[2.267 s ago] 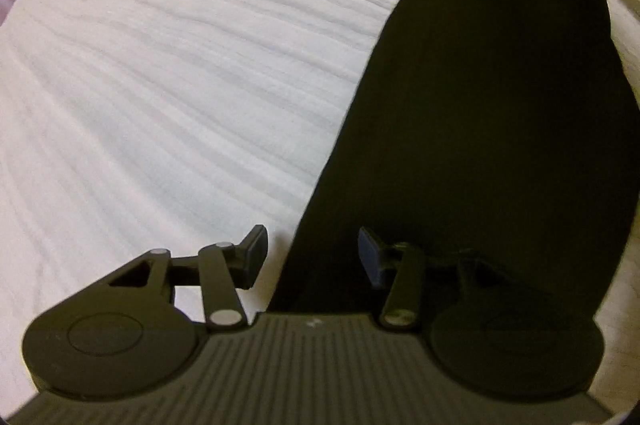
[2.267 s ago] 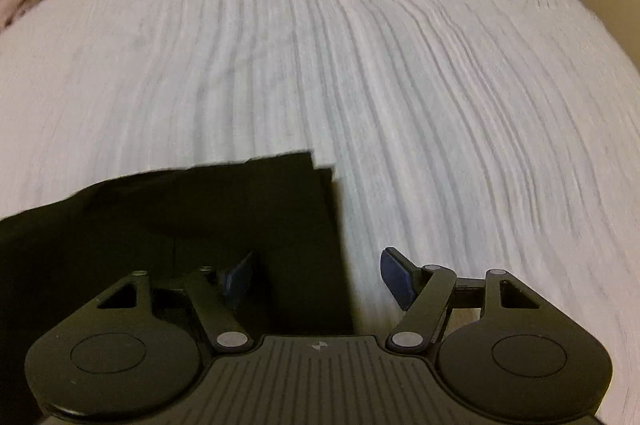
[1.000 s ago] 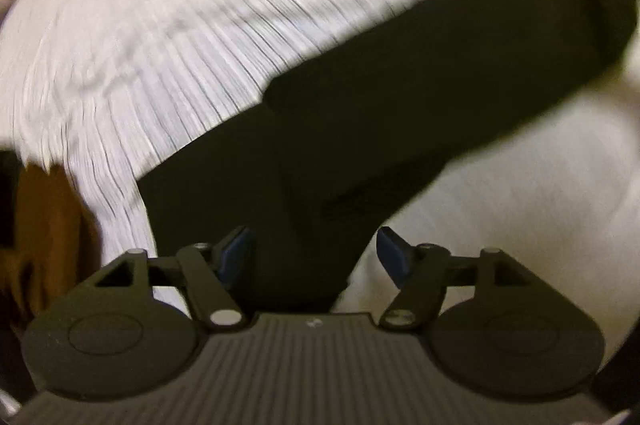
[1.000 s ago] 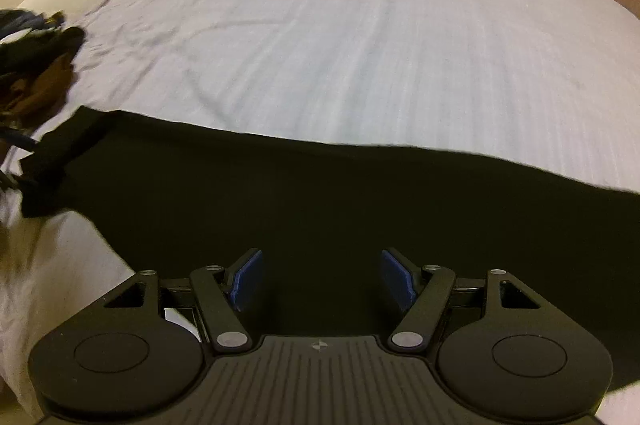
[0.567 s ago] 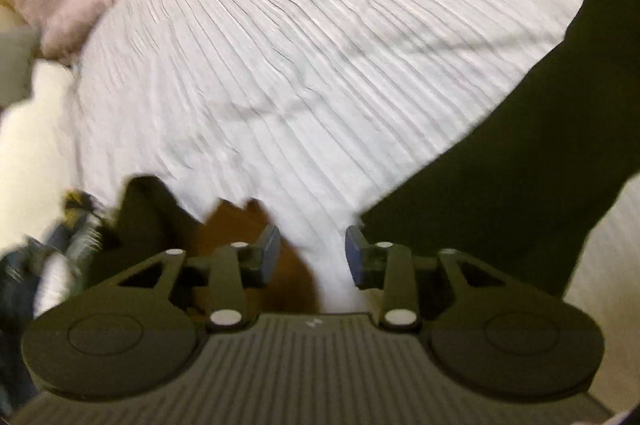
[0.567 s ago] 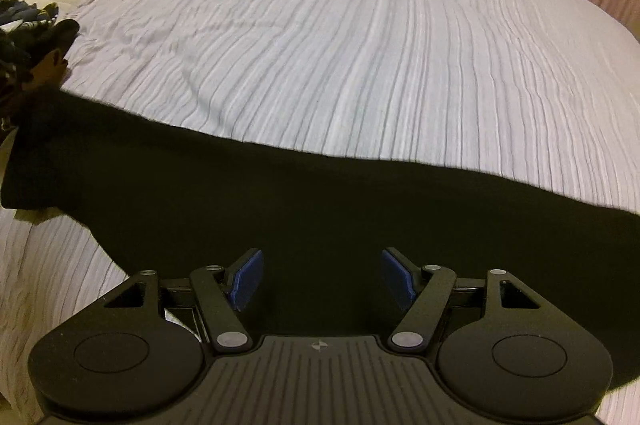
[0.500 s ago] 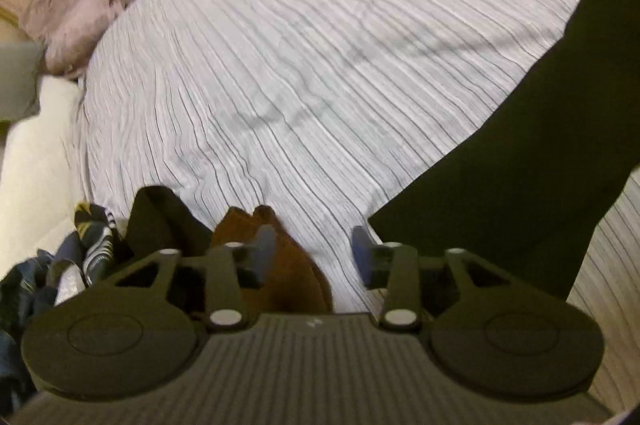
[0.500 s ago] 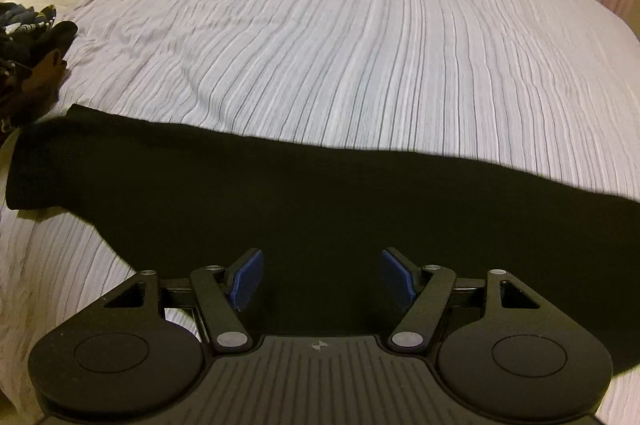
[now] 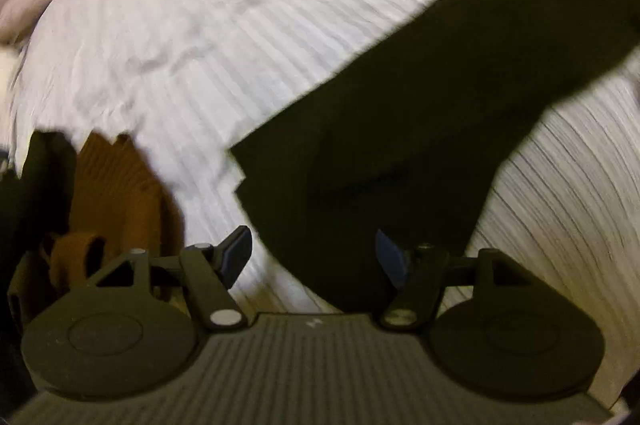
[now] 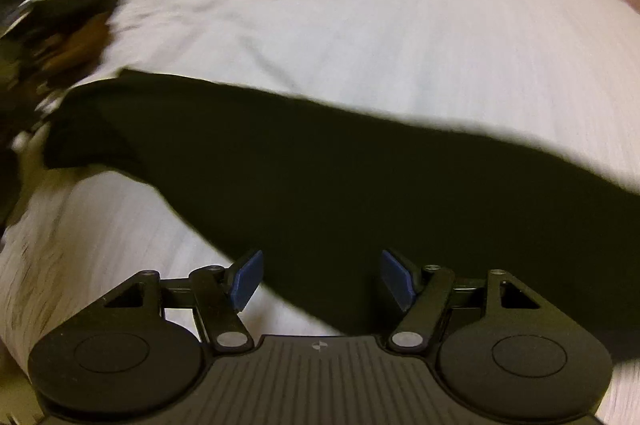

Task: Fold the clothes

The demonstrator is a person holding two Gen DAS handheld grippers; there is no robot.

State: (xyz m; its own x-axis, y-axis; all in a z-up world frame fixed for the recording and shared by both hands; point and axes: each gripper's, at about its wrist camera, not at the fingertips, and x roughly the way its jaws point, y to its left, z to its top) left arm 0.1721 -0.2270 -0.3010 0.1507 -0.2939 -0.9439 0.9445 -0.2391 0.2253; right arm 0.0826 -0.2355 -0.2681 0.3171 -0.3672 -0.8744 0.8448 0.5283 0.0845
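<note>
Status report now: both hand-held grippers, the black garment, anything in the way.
Left hand-held gripper open, empty. Right hand-held gripper open, empty. Black garment flat in a long strip on the bed. Brown garment and other clothes piled at its end.

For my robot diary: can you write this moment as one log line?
left claw: open | right claw: open | black garment: flat on bed, unheld
</note>
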